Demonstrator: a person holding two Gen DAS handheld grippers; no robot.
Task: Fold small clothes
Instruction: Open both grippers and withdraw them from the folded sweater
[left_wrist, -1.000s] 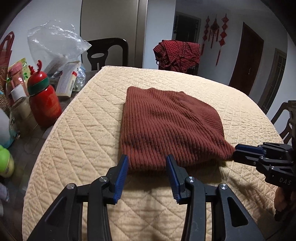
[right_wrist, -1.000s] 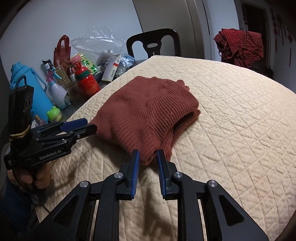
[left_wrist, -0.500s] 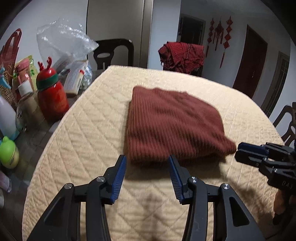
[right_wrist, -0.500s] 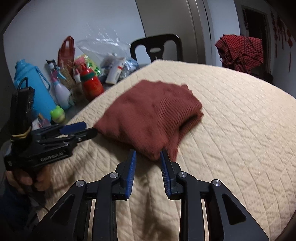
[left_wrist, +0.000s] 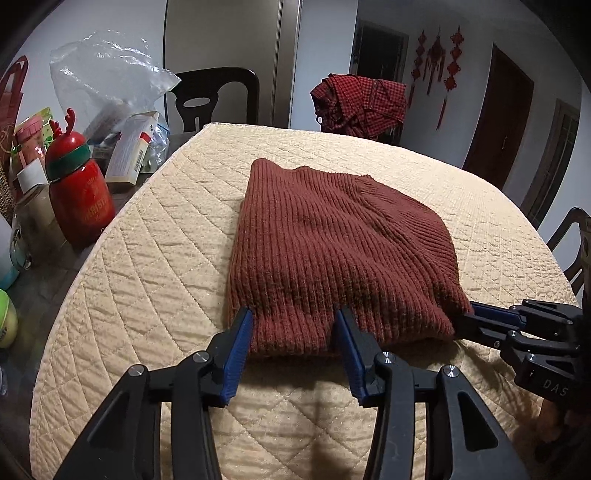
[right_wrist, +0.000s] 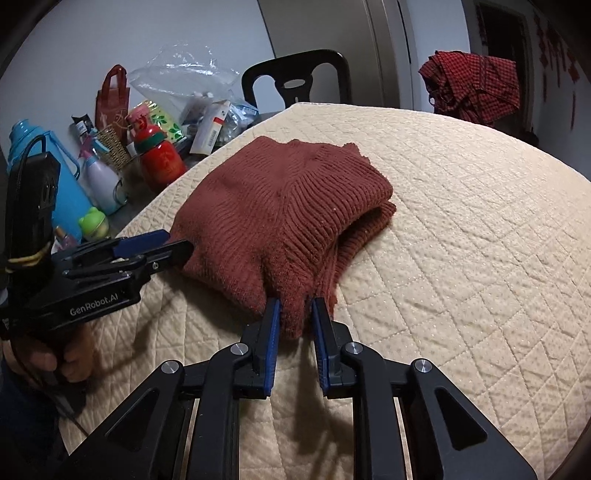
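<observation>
A folded rust-brown ribbed knit sweater (left_wrist: 332, 243) lies on the beige quilted table cover (left_wrist: 155, 266); it also shows in the right wrist view (right_wrist: 280, 206). My left gripper (left_wrist: 293, 325) is open, its blue fingers straddling the sweater's near edge. My right gripper (right_wrist: 294, 314) is partly open around the sweater's near right corner, the fabric between its fingers. Each gripper shows in the other's view: the right one (left_wrist: 480, 317) at the sweater's right corner, the left one (right_wrist: 162, 243) at its left edge.
A red antler-cap bottle (left_wrist: 79, 188), boxes and a plastic bag (left_wrist: 103, 74) crowd the table's left side. A blue jug (right_wrist: 26, 173) and spray bottle (right_wrist: 98, 177) stand there too. A black chair (left_wrist: 210, 96) and a red checked garment (left_wrist: 362, 99) are behind the table.
Both grippers pulled back from the sweater half a second ago, then moved forward again onto its near edge and corner. The sweater stayed folded in place.
</observation>
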